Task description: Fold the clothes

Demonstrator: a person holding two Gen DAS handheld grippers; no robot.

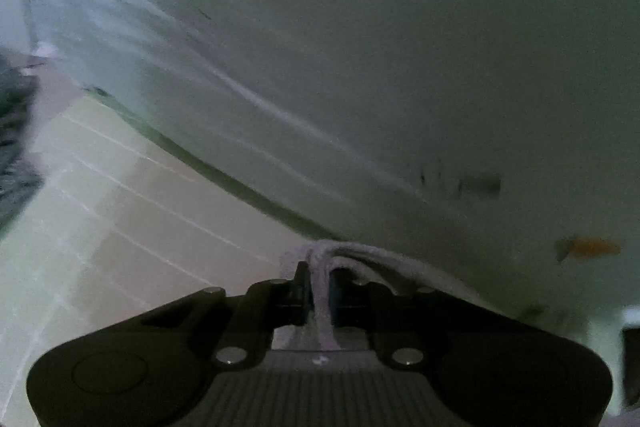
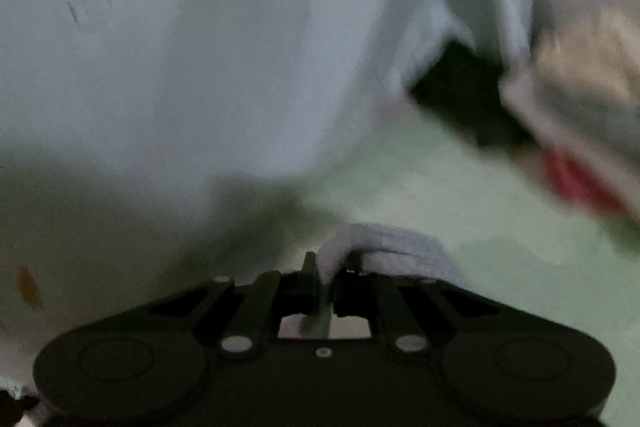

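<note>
My left tongs (image 1: 319, 291) and right tongs (image 2: 326, 287) each pinch an edge of the pale garment (image 1: 360, 67), lifted over the surface (image 1: 120, 227). No fold is laid yet; folding has barely begun.

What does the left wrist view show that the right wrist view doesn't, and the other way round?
Only the left wrist view: a pale surface with thin white lines beside the garment, and a dark smudged print on the cloth.

Only the right wrist view: a blurred pile with a red patch at the right, over a dark gap.

Both: a white garment with a small orange mark, its edge pinched by the left gripper and the right gripper.
</note>
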